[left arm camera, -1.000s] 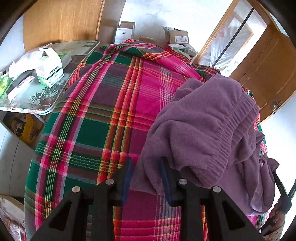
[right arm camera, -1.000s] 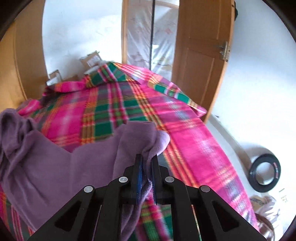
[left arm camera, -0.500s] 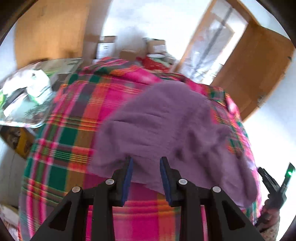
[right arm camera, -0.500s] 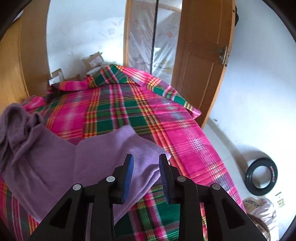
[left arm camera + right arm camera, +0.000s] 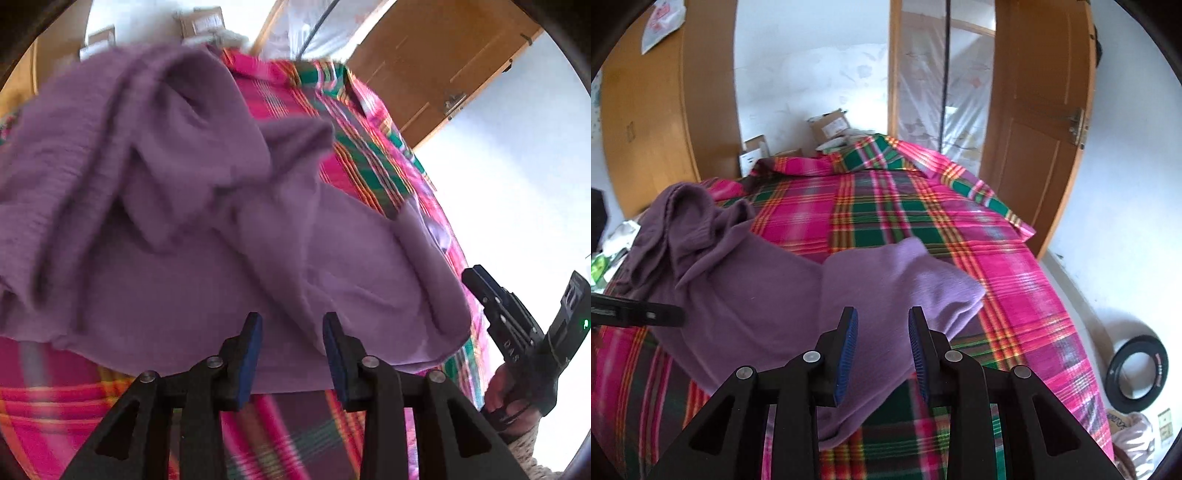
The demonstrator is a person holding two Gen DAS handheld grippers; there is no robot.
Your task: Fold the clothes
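Hovering your left gripper point(image 5: 291, 347) over the near hem of the purple garment point(image 5: 192, 229), fingers spread wide, nothing between the pads. Same on your right gripper point(image 5: 882, 343): blue pads apart, empty, just above the garment's right-hand flap point(image 5: 897, 280). The garment lies rumpled across the near part of the plaid bedspread point(image 5: 886, 210), bunched up toward the left, flatter toward the right. In the left wrist view your other hand point(image 5: 506, 398) shows at the right edge, gripping the second tool. A black ring point(image 5: 1137, 369) lies on the floor right of the bed.
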